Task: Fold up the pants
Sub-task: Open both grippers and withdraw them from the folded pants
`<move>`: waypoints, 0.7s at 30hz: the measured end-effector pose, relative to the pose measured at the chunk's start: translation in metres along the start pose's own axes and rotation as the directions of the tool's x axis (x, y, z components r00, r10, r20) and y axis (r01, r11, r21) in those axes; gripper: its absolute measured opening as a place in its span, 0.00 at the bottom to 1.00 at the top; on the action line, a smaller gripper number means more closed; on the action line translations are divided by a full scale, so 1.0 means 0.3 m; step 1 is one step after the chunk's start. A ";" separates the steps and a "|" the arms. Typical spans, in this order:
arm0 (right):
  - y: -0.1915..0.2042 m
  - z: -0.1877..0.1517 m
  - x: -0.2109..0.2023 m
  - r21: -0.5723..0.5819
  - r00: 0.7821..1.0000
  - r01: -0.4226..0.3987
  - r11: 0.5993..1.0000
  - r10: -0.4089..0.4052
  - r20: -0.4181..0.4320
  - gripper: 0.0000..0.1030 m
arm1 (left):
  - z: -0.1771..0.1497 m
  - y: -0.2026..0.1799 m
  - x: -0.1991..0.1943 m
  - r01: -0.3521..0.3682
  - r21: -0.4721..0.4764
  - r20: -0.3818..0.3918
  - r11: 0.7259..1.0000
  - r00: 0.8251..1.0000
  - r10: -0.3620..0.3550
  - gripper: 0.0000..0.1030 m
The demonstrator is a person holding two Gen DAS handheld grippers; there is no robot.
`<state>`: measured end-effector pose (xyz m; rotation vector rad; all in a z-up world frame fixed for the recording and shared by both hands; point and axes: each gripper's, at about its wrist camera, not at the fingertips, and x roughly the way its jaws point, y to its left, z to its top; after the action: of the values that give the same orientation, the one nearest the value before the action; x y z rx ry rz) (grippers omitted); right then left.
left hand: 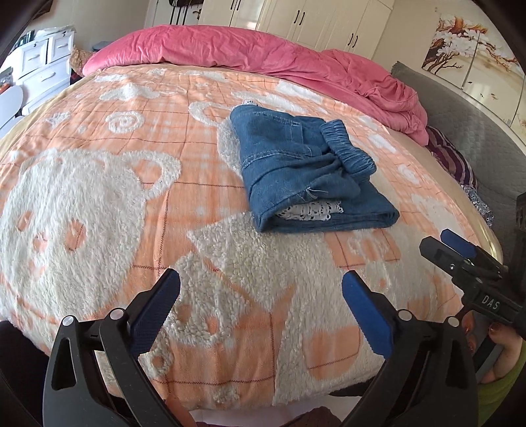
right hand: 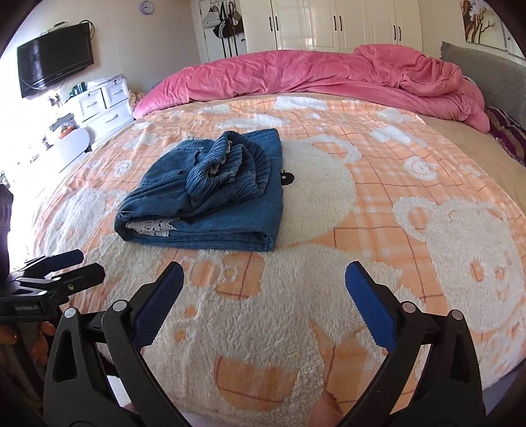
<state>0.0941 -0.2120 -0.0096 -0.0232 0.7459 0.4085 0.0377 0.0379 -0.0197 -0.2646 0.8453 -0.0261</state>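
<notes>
Blue denim pants (left hand: 302,170) lie folded in a compact bundle on the orange and white fleece blanket (left hand: 98,197), with the elastic waistband on top and white lace showing at the near edge. They also show in the right wrist view (right hand: 210,197). My left gripper (left hand: 261,299) is open and empty, above the blanket near the bed's front edge, well short of the pants. My right gripper (right hand: 264,292) is open and empty too, near the front edge. Each gripper shows at the side of the other's view (left hand: 450,246) (right hand: 62,266).
A crumpled pink duvet (right hand: 312,72) lies along the far side of the bed. A grey headboard (left hand: 466,124) and striped pillow (left hand: 450,157) are at the right. White drawers (right hand: 102,105), a wall television (right hand: 54,59) and wardrobes (right hand: 345,23) stand beyond.
</notes>
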 end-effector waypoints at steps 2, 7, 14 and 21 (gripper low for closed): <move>-0.005 -0.005 0.000 0.008 1.000 -0.002 1.000 0.003 -0.002 0.91 | 0.000 -0.002 -0.005 -0.001 0.003 0.012 1.000 1.000 0.001 0.96; -0.005 -0.006 0.003 0.010 1.000 -0.002 1.000 0.002 -0.005 0.91 | -0.002 -0.001 -0.004 -0.003 0.002 0.012 1.000 1.000 0.003 0.96; 0.004 -0.009 0.005 0.003 1.000 -0.002 1.000 0.002 -0.011 0.91 | -0.002 -0.002 -0.001 -0.013 0.003 0.016 1.000 1.000 0.013 0.96; 0.009 -0.014 0.006 0.002 1.000 0.001 1.000 -0.001 -0.018 0.91 | -0.001 -0.002 -0.006 -0.020 0.010 0.025 1.000 0.999 0.020 0.96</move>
<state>0.0915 -0.2095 -0.0136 -0.0252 0.7640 0.4069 0.0364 0.0374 -0.0183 -0.2467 0.8232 -0.0080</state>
